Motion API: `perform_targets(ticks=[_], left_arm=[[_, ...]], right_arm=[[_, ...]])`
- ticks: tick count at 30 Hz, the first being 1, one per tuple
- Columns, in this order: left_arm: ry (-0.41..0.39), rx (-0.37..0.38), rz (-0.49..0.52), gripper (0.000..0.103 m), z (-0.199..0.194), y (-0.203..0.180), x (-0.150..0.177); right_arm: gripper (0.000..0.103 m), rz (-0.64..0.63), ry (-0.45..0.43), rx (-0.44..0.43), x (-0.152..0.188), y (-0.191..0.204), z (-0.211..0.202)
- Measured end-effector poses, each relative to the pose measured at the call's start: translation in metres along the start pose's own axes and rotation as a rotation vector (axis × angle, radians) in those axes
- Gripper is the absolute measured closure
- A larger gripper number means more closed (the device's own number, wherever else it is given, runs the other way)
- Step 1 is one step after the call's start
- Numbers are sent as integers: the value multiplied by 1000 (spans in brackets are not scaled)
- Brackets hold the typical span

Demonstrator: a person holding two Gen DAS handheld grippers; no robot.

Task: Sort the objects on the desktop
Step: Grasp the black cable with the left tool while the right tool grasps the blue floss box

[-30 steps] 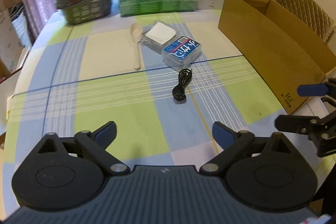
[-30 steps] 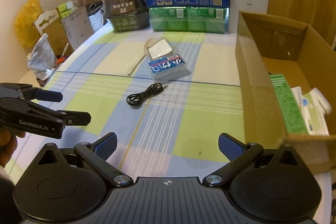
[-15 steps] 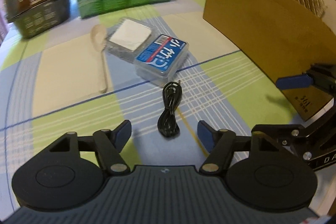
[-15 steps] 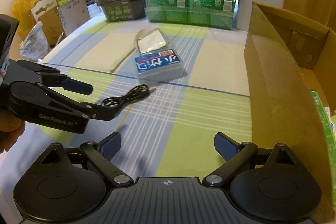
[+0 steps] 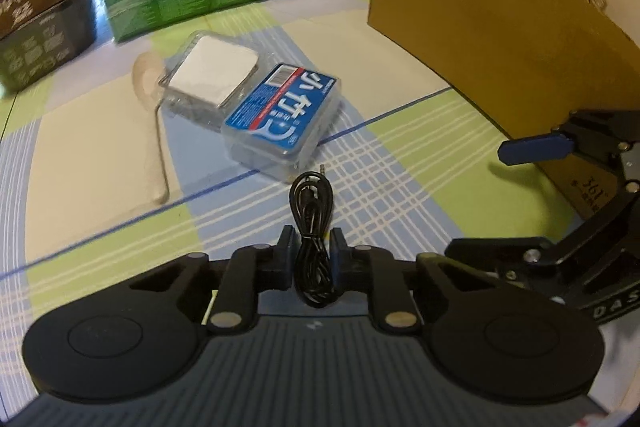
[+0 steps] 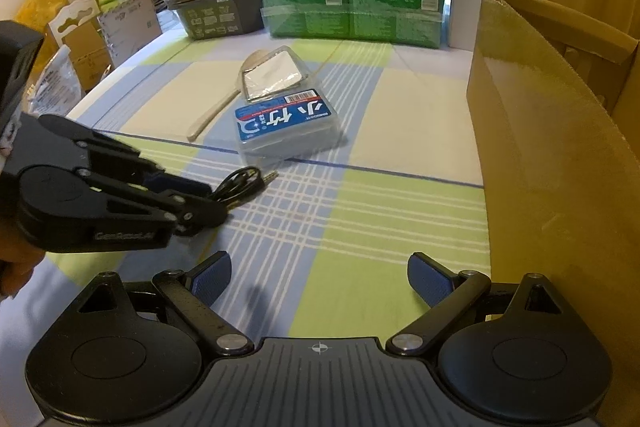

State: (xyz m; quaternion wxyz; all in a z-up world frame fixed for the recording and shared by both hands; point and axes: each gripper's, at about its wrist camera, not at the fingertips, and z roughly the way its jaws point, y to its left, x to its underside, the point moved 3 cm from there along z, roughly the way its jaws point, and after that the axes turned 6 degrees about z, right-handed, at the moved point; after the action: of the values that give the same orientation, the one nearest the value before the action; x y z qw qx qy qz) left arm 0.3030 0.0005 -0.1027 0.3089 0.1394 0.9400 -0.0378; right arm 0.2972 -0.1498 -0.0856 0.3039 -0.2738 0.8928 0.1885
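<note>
On the checked desk [image 5: 100,155] the left tongs [image 5: 311,253], spread a second ago, now pinch the cable [image 5: 313,227], ready for the box [image 5: 480,39], while the right tongs [image 6: 319,279] stay spread.

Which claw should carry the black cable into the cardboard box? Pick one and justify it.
Left. The left claw is already shut on the black cable, so it only needs to lift and swing to the cardboard box. The right claw is open and empty, beside the box.

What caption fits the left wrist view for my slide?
Left gripper closed on the coiled black cable, plastic boxes and cardboard box beyond.
</note>
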Motion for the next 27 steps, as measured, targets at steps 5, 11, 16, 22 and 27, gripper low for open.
perform_targets(ticks=[5,11,16,22,27], left_arm=[[-19,-44,-76,94,-21,13,18],[-37,-105,-186,94,-35,41,39],[-49,-117,-226,94,-37,52,43],[-67,-114,-233,94,-37,56,46],[-72,-119,-227,93,-33,57,45]], right_arm=[[10,-6,-13,-12,-6,5,6],[10,-57,-60,-43,-30,24,23],[10,-154,-100,-30,-54,35,52],[10,-222,-75,-14,-70,36,86],[12,-260,-54,-21,-72,38,95]])
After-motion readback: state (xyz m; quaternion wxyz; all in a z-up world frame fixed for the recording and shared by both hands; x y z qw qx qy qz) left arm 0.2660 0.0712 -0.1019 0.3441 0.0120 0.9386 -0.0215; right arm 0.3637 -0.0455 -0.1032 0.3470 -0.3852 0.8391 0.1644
